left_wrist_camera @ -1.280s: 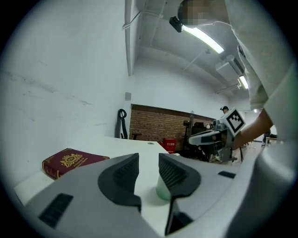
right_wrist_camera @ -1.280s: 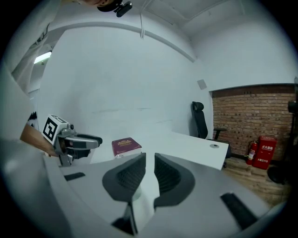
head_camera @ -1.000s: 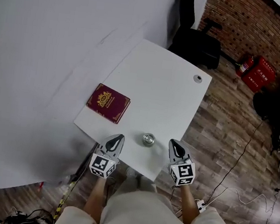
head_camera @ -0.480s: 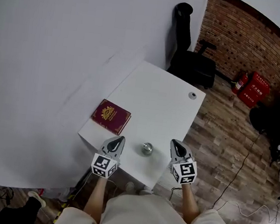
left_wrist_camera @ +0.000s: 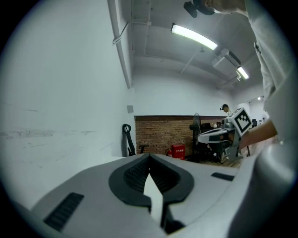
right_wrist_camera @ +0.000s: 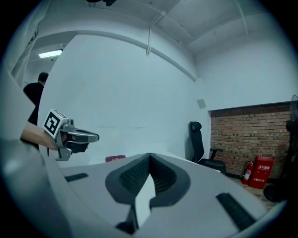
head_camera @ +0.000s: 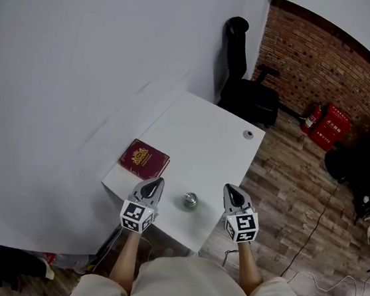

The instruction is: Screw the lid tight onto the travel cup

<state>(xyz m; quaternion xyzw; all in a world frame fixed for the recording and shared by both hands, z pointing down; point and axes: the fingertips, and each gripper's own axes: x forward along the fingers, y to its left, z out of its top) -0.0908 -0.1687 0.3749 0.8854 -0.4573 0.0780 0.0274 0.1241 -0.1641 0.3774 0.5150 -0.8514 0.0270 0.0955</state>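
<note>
The travel cup [head_camera: 190,200] shows from above as a small, round, silvery top. It stands on the white table [head_camera: 206,140] between the left gripper [head_camera: 157,182] and the right gripper [head_camera: 230,189], touching neither. Both grippers' jaws are closed together and hold nothing.

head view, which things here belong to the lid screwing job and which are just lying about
For the job:
- travel cup, near the front edge of the white table
- left gripper and right gripper, jaws shut and empty, either side of the cup

Just lying about:
- red book on the table
- office chair
- fire extinguisher by the brick wall
</note>
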